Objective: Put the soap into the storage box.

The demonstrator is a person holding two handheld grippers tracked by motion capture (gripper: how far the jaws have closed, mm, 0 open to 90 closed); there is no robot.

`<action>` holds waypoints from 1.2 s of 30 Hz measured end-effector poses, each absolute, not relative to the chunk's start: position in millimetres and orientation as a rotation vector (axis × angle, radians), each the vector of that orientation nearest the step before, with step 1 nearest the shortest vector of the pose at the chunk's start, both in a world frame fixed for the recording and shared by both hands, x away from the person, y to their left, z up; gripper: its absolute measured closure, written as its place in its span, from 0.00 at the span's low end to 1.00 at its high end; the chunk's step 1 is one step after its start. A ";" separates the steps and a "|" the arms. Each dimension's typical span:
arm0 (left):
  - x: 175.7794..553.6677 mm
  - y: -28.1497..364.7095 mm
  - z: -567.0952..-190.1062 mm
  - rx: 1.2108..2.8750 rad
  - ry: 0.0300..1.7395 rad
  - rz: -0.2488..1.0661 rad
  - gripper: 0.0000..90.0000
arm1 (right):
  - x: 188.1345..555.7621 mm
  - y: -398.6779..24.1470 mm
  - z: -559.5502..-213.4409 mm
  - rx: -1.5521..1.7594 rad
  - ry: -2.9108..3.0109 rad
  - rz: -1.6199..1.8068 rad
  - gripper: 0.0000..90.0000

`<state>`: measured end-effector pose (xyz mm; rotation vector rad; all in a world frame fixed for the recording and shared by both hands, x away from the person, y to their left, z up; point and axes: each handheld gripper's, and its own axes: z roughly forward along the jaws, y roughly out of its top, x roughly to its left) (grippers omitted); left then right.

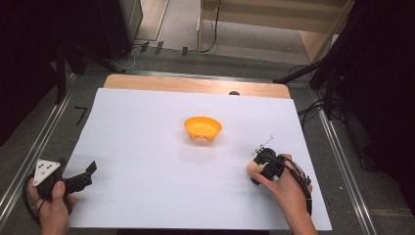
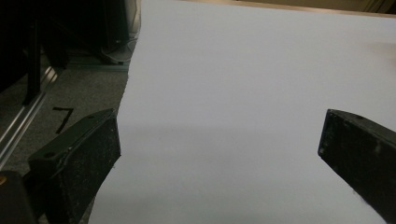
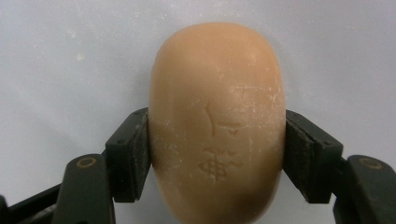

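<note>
Right gripper (image 3: 217,154): clamped on the soap bar's (image 3: 217,121) flanks, ready to lift.
Left gripper (image 2: 219,149): jaws apart, idle at sheet's edge.
Orange bowl (image 1: 202,128): mid-table, likely destination.

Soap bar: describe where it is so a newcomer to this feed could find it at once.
Start at the white sheet covering the table and go to its near right part, past the orange bowl. There the right gripper is clamped on the soap bar: a peach oval with a stamped mark.
</note>
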<state>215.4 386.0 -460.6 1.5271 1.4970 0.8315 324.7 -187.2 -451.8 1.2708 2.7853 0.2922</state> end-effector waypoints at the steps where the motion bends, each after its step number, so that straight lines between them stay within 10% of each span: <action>1: 215.4 386.1 -460.6 1.528 1.498 0.831 0.00 | 325.3 -187.4 -451.8 1.257 2.792 0.292 0.36; 36: 215.2 386.8 -460.5 1.525 1.495 0.828 0.00 | 378.8 -165.4 -410.1 0.797 2.922 0.454 0.36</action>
